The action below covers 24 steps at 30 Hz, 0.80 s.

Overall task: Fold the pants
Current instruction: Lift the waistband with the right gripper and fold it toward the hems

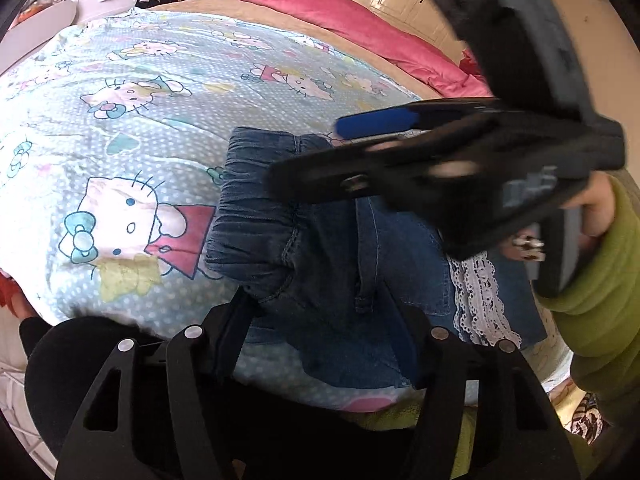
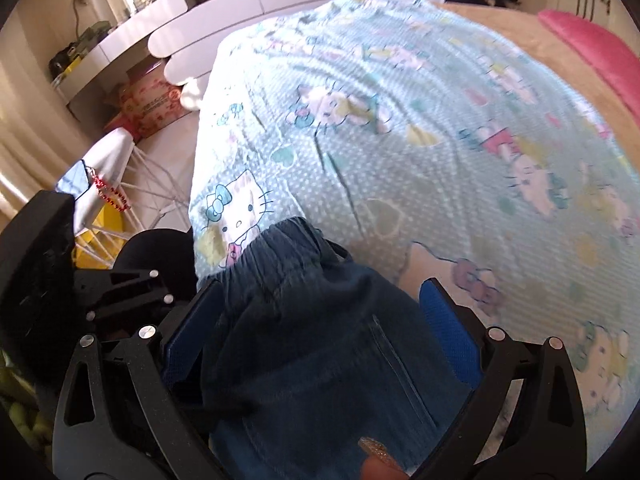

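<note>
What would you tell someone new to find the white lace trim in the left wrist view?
Start at the bed under the light-blue cartoon-cat quilt. Near its close edge lie the folded dark-blue denim pants, between the left gripper fingers. On their right side, a strip of white openwork lace trim runs along the denim edge; it is the only white, patterned-hole fabric on the plain blue denim.

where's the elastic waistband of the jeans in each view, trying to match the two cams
Left wrist: the waistband runs down the picture's centre-left, just beyond the left tongs, partly under the right tongs crossing from the right.
Right wrist: the waistband sits lower centre-left, ahead of the right tongs.
Shared landmark: the large cat face with a blue bow on the bedsheet, beside the waistband in both.
</note>
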Tool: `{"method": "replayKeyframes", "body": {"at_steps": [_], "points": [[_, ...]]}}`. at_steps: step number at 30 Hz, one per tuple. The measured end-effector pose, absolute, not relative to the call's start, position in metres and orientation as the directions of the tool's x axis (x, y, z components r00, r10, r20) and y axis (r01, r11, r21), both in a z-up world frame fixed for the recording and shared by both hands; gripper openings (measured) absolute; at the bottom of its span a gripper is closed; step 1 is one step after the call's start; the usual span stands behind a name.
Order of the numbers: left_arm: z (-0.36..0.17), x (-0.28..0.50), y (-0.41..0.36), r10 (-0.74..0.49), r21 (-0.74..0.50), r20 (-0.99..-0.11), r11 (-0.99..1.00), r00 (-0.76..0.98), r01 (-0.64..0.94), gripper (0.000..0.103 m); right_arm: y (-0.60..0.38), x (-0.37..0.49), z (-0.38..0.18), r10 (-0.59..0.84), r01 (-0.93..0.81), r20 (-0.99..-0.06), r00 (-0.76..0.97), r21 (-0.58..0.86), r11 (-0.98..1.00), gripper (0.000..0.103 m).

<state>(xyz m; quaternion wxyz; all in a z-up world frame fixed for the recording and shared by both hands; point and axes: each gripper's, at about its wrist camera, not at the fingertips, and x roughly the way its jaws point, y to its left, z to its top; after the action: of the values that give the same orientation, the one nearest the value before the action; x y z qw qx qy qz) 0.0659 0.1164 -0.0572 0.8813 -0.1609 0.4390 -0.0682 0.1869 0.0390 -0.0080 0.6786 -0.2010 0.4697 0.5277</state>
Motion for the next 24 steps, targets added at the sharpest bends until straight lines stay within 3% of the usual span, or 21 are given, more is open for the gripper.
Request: {"method": "replayKeyframes", "body": {"at_steps": [3, 4, 5, 6, 7, 12, 15, 17, 24], "points": [[-0.058, 0.065, 0.121, -0.286, -0.376, -0.741, 0.927, 0.608, -0.022, 0.061, 0.052, 0.187, -0.020, 0.516, -0.906, -0.854, -0.064, 0.267, 0.328, 0.092], [-0.057, 0.064, 0.123, -0.292, -0.383, -0.738, 0.923, 0.608, -0.022, 0.061, 0.055, 0.187, -0.025, 0.520, -0.904, -0.850, -0.085, 0.285, 0.319, 0.088], [-0.057, 0.063, 0.124, -0.299, -0.394, -0.735, 0.919, 0.609, -0.025, 0.063, 0.057, 0.187, -0.029, 0.525, -0.899, -0.843, -0.116, 0.314, 0.306, 0.082], [-0.057, 0.062, 0.125, -0.306, -0.403, -0.732, 0.915, 0.608, -0.025, 0.064, 0.057, 0.187, -0.032, 0.531, -0.893, -0.835, -0.146, 0.342, 0.292, 0.064], [-0.057, 0.061, 0.127, -0.312, -0.411, -0.730, 0.911, 0.607, -0.026, 0.065, 0.057, 0.186, -0.034, 0.535, -0.893, -0.831, -0.154, 0.349, 0.285, 0.056], [-0.045, 0.049, 0.137, -0.311, -0.428, -0.710, 0.903, 0.632, -0.036, 0.080, 0.026, 0.186, -0.009, 0.632, -0.890, -0.765, -0.122, 0.366, 0.272, 0.032], [-0.034, 0.043, 0.140, -0.321, -0.442, -0.686, 0.897, 0.653, -0.024, 0.083, -0.007, 0.191, 0.014, 0.704, -0.880, -0.704, -0.097, 0.391, 0.269, 0.031], [-0.030, 0.041, 0.137, -0.352, -0.470, -0.670, 0.883, 0.654, -0.005, 0.096, -0.034, 0.191, 0.028, 0.743, -0.875, -0.664, -0.086, 0.407, 0.262, 0.031], [-0.040, 0.066, 0.097, -0.516, -0.586, -0.628, 0.806, 0.583, 0.083, 0.098, -0.099, 0.196, 0.053, 0.811, -0.868, -0.583, -0.042, 0.423, 0.259, 0.031]]}}
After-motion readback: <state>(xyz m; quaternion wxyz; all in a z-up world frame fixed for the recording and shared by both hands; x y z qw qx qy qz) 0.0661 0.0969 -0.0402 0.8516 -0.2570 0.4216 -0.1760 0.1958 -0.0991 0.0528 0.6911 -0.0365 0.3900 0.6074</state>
